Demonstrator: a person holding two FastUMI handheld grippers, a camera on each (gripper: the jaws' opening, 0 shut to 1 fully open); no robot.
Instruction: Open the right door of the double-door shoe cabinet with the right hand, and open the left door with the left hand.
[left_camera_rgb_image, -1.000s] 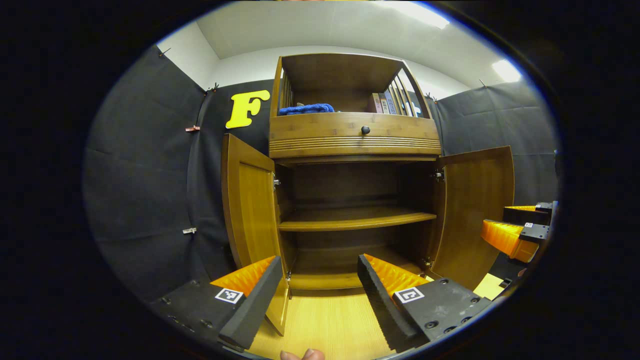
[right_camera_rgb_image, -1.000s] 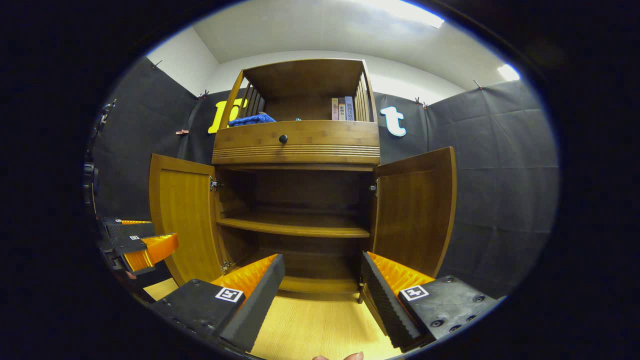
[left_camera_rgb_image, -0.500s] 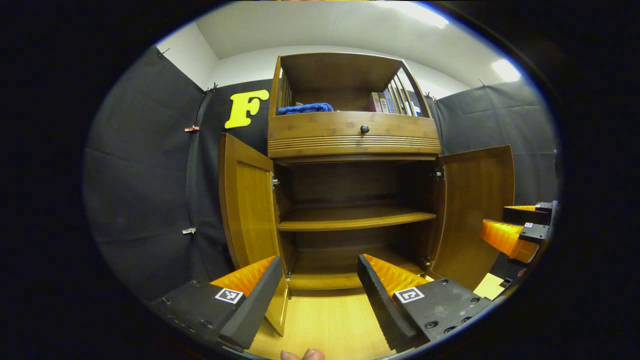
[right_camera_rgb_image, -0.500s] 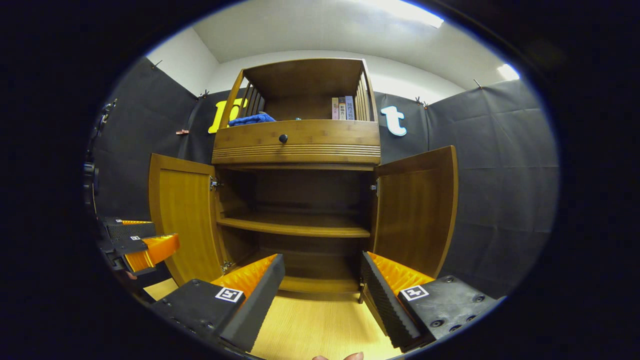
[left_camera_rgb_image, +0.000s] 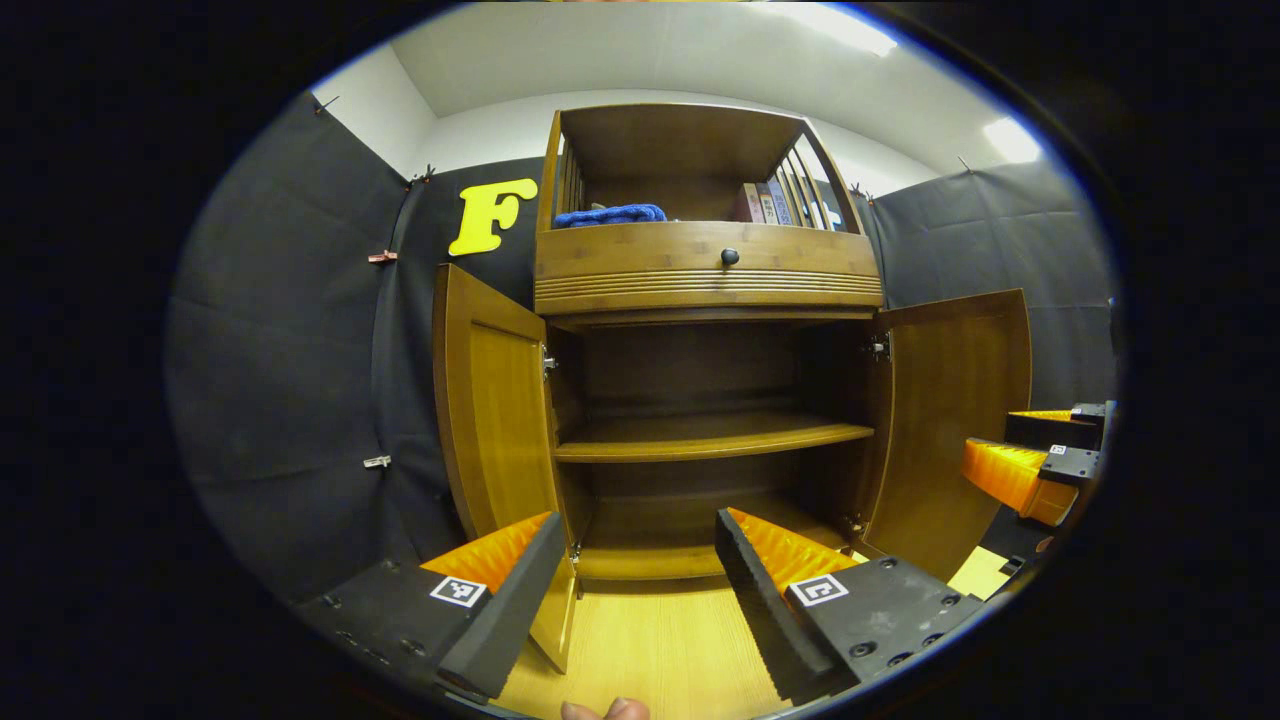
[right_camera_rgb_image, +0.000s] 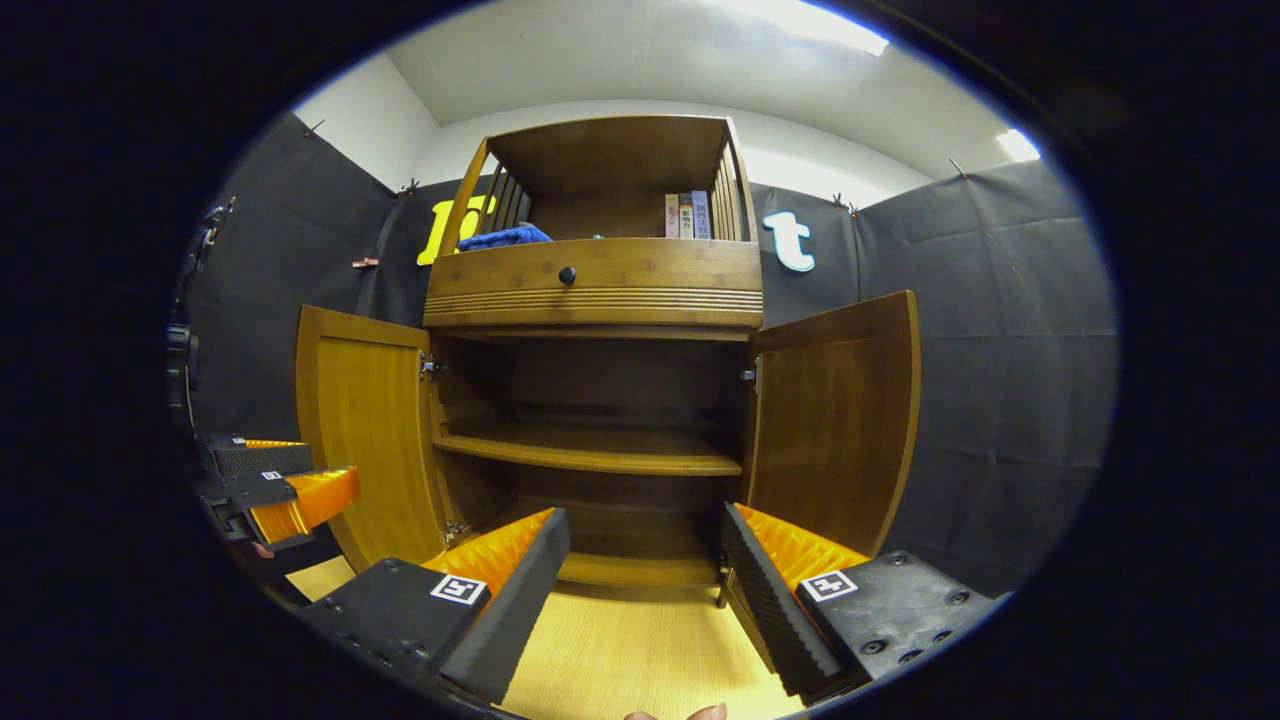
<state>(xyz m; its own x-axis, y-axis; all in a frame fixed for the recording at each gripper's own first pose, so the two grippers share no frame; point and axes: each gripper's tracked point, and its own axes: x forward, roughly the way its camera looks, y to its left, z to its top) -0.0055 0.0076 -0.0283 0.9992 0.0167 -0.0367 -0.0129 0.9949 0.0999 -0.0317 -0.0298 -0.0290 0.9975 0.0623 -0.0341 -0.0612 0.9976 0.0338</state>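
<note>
shoe cabinet (left_camera_rgb_image: 705, 290): seen at the middle of both views, standing on a pale wooden floor (left_camera_rgb_image: 650, 650) against the black cloth wall.
left door (left_camera_rgb_image: 495, 410): swung wide open, seen edge-on at 9 o'clock of the cabinet opening in the left gripper view; its inner face is shown broadly in the right gripper view (right_camera_rgb_image: 365, 430).
right door (right_camera_rgb_image: 835, 420): swung wide open at 3 o'clock of the opening; also seen in the left gripper view (left_camera_rgb_image: 950, 420).
interior: one shelf (left_camera_rgb_image: 700, 438) is seen across the middle, with the bottom board below it.
drawer (left_camera_rgb_image: 705, 262): closed, above the doors, with a dark round knob (left_camera_rgb_image: 730, 257).
top compartment: a blue cloth (left_camera_rgb_image: 610, 215) is laid at its 9 o'clock side, and books (left_camera_rgb_image: 765, 205) are stood upright at its 3 o'clock side.
left gripper (left_camera_rgb_image: 635, 590): held low in front of the cabinet, fingers released and spread apart, nothing between them; the left door's lower edge is seen just behind the one finger (left_camera_rgb_image: 500, 610). it is also seen at 8 o'clock in the right gripper view (right_camera_rgb_image: 275, 490).
right gripper (right_camera_rgb_image: 645, 590): held low before the opening, fingers released and spread apart, grasping nothing; also seen at 4 o'clock in the left gripper view (left_camera_rgb_image: 1035, 460), clear of the right door.
hand: a fingertip (left_camera_rgb_image: 605, 709) is seen at 6 o'clock in the left gripper view.
</note>
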